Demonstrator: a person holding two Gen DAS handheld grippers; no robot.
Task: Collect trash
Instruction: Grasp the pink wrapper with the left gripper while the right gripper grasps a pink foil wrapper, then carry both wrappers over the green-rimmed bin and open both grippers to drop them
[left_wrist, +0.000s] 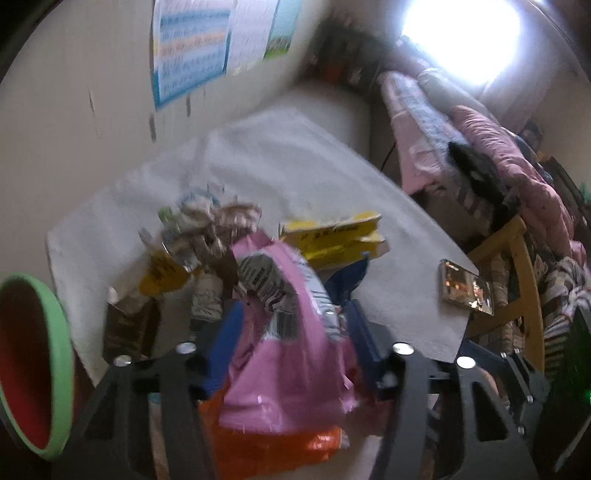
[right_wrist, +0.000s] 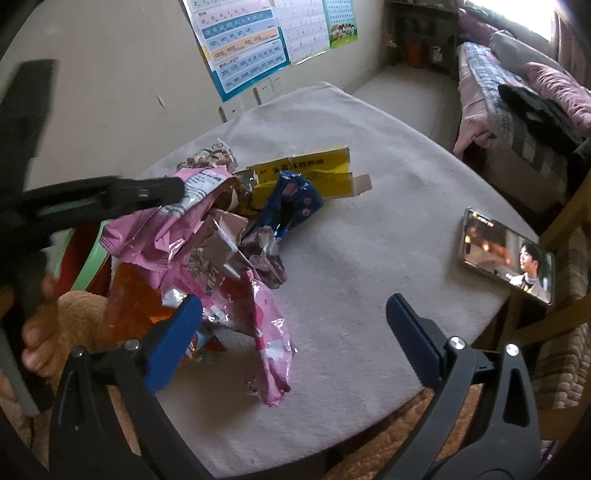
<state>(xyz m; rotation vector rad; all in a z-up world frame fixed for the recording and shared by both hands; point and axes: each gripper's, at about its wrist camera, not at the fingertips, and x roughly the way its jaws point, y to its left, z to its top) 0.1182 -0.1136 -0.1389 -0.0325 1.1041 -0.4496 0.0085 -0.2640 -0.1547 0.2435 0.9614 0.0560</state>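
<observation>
A heap of snack wrappers lies on a table with a white cloth (right_wrist: 369, 229). My left gripper (left_wrist: 295, 314) is shut on a pink wrapper (left_wrist: 280, 354) and holds it up above the heap; it also shows in the right wrist view (right_wrist: 166, 218), with the left gripper's arm (right_wrist: 110, 199) reaching in from the left. An orange wrapper (left_wrist: 291, 446) hangs under the pink one. My right gripper (right_wrist: 295, 325) is open and empty over the table's near edge, beside another pink wrapper (right_wrist: 269, 343). A flattened yellow box (right_wrist: 314, 173) and a dark blue wrapper (right_wrist: 291, 199) lie behind.
A bin with a green rim and red inside (left_wrist: 33, 369) stands at the left of the table; it also shows in the right wrist view (right_wrist: 85, 258). A phone (right_wrist: 509, 254) with a lit screen lies at the table's right edge. A wooden chair (left_wrist: 517, 266) and a bed (left_wrist: 480, 147) stand to the right.
</observation>
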